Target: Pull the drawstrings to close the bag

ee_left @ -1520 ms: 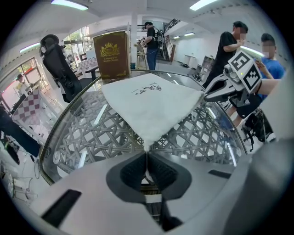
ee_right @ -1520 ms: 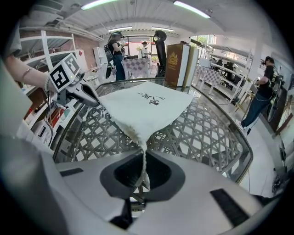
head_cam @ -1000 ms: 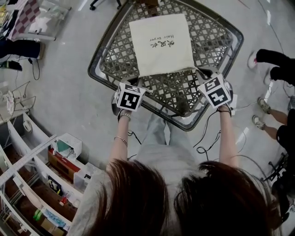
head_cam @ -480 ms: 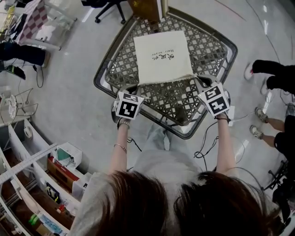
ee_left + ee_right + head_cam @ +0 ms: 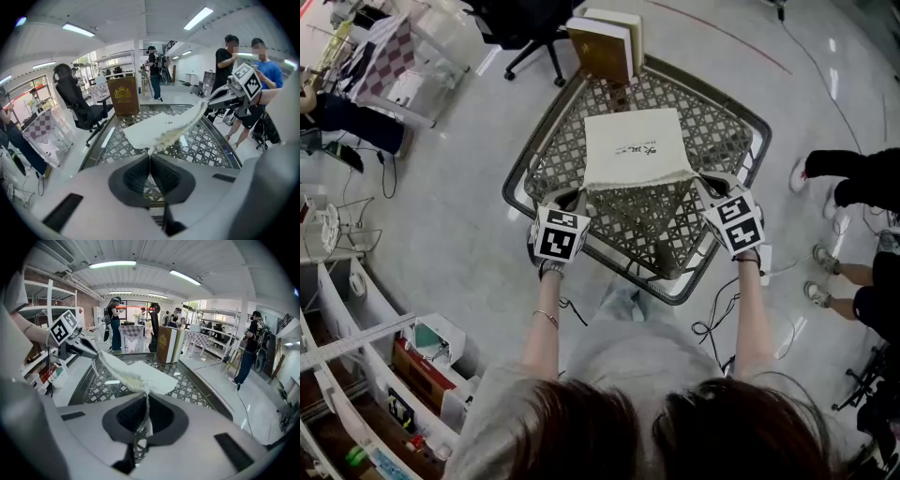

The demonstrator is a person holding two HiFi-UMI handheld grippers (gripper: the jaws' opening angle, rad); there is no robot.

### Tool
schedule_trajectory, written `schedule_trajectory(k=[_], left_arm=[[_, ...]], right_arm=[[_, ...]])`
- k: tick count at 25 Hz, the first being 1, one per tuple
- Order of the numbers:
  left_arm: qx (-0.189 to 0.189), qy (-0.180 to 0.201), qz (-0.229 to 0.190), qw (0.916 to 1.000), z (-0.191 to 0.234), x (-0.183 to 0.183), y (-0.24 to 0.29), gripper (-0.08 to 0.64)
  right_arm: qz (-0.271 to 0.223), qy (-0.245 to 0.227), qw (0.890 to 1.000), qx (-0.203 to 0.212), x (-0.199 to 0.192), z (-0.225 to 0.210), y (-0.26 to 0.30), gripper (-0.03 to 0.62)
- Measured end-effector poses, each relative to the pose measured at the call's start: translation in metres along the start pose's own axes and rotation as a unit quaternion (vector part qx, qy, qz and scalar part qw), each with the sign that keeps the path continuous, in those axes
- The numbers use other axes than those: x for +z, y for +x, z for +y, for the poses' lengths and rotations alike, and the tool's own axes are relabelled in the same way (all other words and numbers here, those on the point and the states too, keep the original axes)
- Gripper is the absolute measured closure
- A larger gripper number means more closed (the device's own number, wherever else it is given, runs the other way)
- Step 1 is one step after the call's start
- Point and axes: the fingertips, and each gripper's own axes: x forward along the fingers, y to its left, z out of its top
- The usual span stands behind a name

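Note:
A white cloth bag (image 5: 636,145) with small dark print lies on a metal lattice table (image 5: 517,180); its near edge is gathered and lifted. My left gripper (image 5: 576,197) is shut on the left drawstring (image 5: 157,146) at the bag's near left corner. My right gripper (image 5: 707,185) is shut on the right drawstring (image 5: 146,391) at the near right corner. In the left gripper view the puckered bag (image 5: 157,126) stretches across to the right gripper (image 5: 224,97). In the right gripper view the bag (image 5: 140,373) runs to the left gripper (image 5: 80,346).
A brown box with books (image 5: 606,45) stands at the table's far edge, an office chair (image 5: 520,26) behind it. People (image 5: 853,173) stand on the right. Shelves and bins (image 5: 366,328) line the near left. Cables (image 5: 717,314) trail on the floor under the table's near corner.
Both grippers have risen with the drawstrings. The bag's near edge has lifted off the lattice and its mouth has bunched up narrower.

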Motion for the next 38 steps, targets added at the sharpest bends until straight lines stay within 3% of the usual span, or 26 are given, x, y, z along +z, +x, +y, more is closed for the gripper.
schedule_trajectory(k=[14,25,38], left_arm=[[0.030,0.027,-0.077,0.9962,0.022,0.062,-0.037,0.532],[0.047,0.053,-0.132,0.9887,0.036,0.114,-0.066,0.532],[0.061,0.081,-0.170,0.9803,0.040,0.152,-0.096,0.531]], right_arm=[[-0.052,-0.023,0.998,-0.039,0.049,-0.016,-0.033,0.568],[-0.087,-0.033,0.993,-0.077,0.093,-0.032,-0.069,0.568],[-0.123,-0.042,0.986,-0.104,0.127,-0.043,-0.098,0.568]])
